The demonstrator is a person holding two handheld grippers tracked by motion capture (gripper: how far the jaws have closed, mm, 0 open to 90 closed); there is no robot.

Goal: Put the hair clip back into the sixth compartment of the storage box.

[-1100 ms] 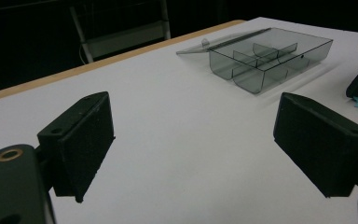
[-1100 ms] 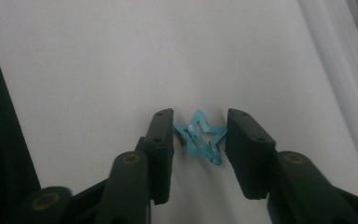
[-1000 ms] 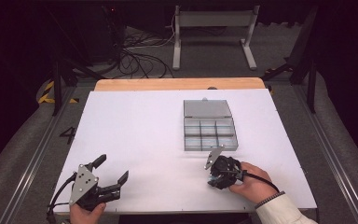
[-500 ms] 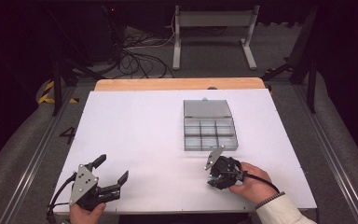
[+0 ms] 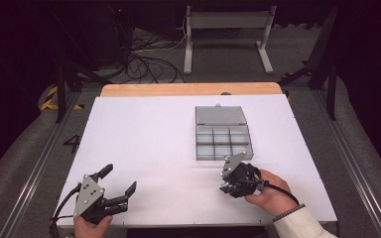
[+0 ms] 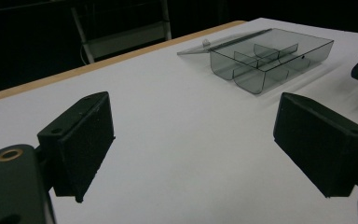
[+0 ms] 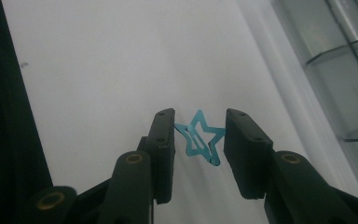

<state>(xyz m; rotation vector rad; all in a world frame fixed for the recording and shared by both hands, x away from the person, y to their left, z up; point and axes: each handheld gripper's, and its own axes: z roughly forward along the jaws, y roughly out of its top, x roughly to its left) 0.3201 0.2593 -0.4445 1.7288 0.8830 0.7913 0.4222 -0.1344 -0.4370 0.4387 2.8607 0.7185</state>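
Note:
A small teal star-shaped hair clip (image 7: 200, 137) lies against the white table, and my right gripper (image 7: 200, 113) is shut on it, with a pad touching a star tip on each side. In the high view, the right gripper (image 5: 228, 182) points down at the table just in front of a clear grey compartment box (image 5: 222, 141) whose lid (image 5: 220, 115) lies open behind it. At the front left corner my left gripper (image 5: 120, 178) stands open and holds nothing. Its pads (image 6: 81, 140) are set wide apart above the bare table.
The white table top (image 5: 149, 139) has a wooden strip (image 5: 188, 89) along its far edge. The box's compartments (image 6: 270, 56) look empty, and its wall (image 7: 335, 70) sits close to the right of the clip. Cables and a metal stand lie on the dark floor beyond.

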